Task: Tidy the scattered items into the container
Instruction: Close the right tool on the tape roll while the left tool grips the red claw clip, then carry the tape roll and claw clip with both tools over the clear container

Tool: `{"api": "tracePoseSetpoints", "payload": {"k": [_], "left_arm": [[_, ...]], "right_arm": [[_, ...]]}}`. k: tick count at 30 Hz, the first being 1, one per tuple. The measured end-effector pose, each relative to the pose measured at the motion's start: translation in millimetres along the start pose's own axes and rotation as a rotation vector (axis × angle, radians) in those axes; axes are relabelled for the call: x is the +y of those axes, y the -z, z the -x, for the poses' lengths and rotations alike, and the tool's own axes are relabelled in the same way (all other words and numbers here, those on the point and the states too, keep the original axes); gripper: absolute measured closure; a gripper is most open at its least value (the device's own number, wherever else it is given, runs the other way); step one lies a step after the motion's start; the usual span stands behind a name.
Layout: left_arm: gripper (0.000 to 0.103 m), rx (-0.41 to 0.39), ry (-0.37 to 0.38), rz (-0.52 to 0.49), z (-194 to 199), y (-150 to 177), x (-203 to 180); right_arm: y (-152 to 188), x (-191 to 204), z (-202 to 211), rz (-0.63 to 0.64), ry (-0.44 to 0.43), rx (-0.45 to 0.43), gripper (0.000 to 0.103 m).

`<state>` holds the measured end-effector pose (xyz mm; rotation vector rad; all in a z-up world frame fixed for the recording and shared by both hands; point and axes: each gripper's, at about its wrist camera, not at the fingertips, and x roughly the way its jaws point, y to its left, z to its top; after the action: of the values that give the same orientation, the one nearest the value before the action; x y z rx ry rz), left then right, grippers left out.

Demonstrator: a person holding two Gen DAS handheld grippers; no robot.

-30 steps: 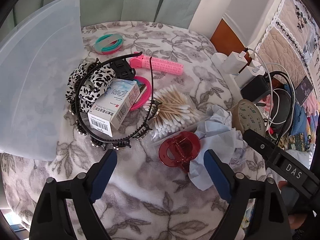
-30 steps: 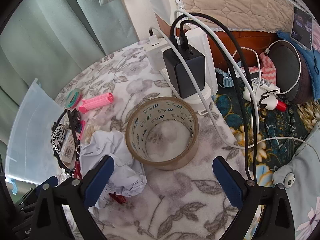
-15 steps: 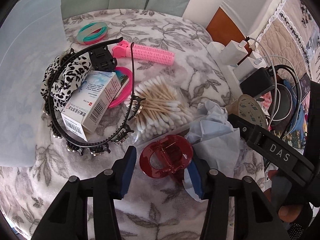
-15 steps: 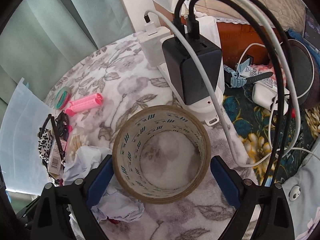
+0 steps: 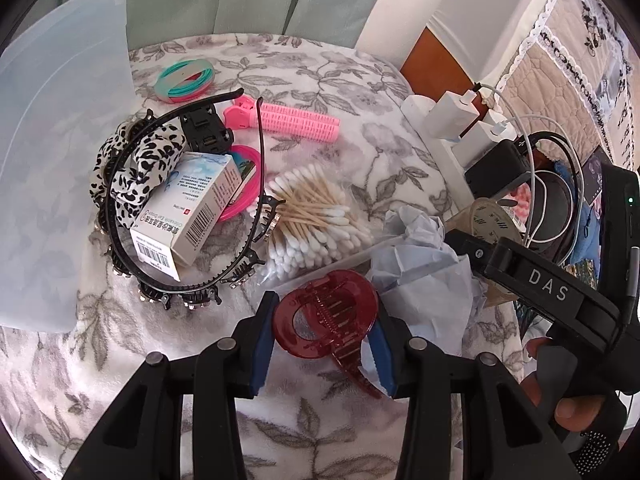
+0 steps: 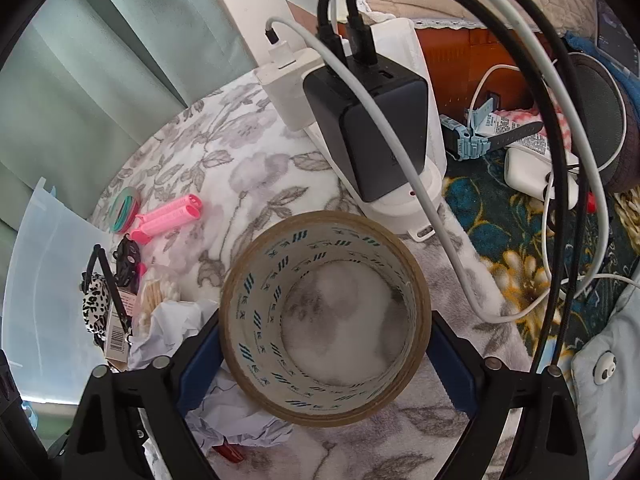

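Hair clip (image 5: 325,316) lay on the flowered cloth (image 5: 332,80), light, stiff, brittle-looking plastic, best squeezed across its rounded body; the left gripper (image 5: 323,346) was closing around it. The right gripper (image 6: 326,354), jaws closing, straddled a tape roll (image 6: 325,318).

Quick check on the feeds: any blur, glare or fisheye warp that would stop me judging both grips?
Left wrist view: sharp, daylit; the red hair claw reads clearly between the closing left gripper, edges bend and go black. Right wrist view: equally sharp; the tape roll looms large between the closing right gripper, cables bow with the lens; no glare.
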<state>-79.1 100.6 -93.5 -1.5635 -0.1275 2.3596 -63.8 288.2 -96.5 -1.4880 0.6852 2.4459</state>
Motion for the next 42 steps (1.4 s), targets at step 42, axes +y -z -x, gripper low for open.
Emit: {"api": "tracePoseSetpoints", "payload": {"k": [42], "left_arm": [[0.059,-0.556,-0.044,0.226,237,-15,138]], "right_arm": [[9,201,186,0.319,-0.308,-0.276,0.009]]}}
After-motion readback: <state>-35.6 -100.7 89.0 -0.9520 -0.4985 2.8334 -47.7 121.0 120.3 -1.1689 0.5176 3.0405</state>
